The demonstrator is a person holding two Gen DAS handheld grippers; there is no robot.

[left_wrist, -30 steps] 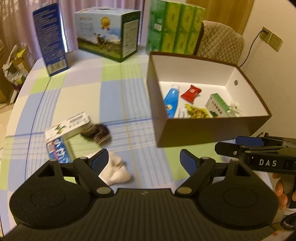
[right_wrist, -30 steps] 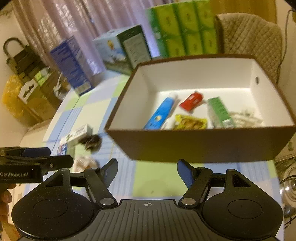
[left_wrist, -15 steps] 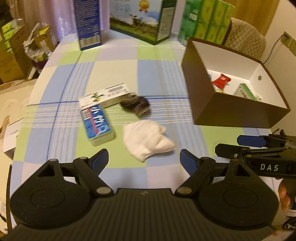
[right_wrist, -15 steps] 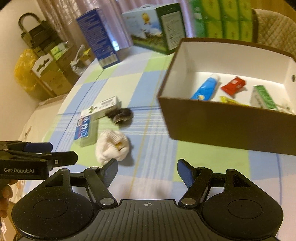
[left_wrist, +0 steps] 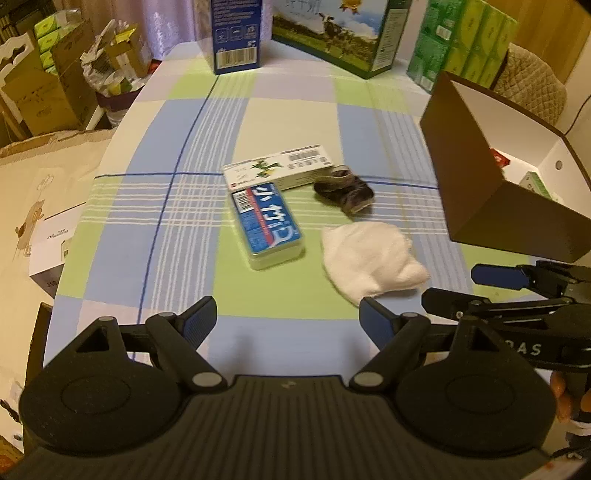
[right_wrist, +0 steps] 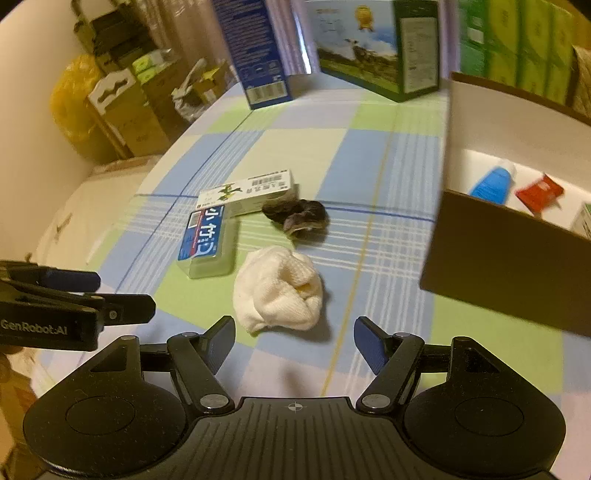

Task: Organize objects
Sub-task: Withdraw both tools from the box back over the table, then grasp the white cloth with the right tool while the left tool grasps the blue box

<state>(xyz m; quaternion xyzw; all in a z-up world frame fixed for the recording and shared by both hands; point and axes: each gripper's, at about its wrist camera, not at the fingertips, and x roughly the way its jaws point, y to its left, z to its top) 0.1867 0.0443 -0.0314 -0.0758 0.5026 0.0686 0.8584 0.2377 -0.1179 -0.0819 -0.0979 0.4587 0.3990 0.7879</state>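
On the checked tablecloth lie a white rolled sock (left_wrist: 369,258) (right_wrist: 279,291), a dark bundle (left_wrist: 345,190) (right_wrist: 299,218), a blue-labelled clear case (left_wrist: 267,223) (right_wrist: 207,238) and a white carton (left_wrist: 279,171) (right_wrist: 247,190). The brown box (left_wrist: 491,206) (right_wrist: 509,258) stands at the right and holds a blue tube (right_wrist: 493,182), a red packet (right_wrist: 539,192) and a green pack. My left gripper (left_wrist: 288,319) is open, just short of the sock and case. Open too, my right gripper (right_wrist: 293,339) hangs right in front of the sock.
At the table's far edge stand a blue carton (left_wrist: 234,33), a printed cow box (left_wrist: 332,35) and green tissue packs (left_wrist: 461,44). Cardboard boxes (left_wrist: 48,85) and a yellow bag (right_wrist: 72,103) are stacked off the left edge. A padded chair (left_wrist: 535,81) is behind the box.
Both grippers have swung left, away from the brown box and toward the loose items; the sock, case, carton and dark bundle now sit centred. Both stayed open.
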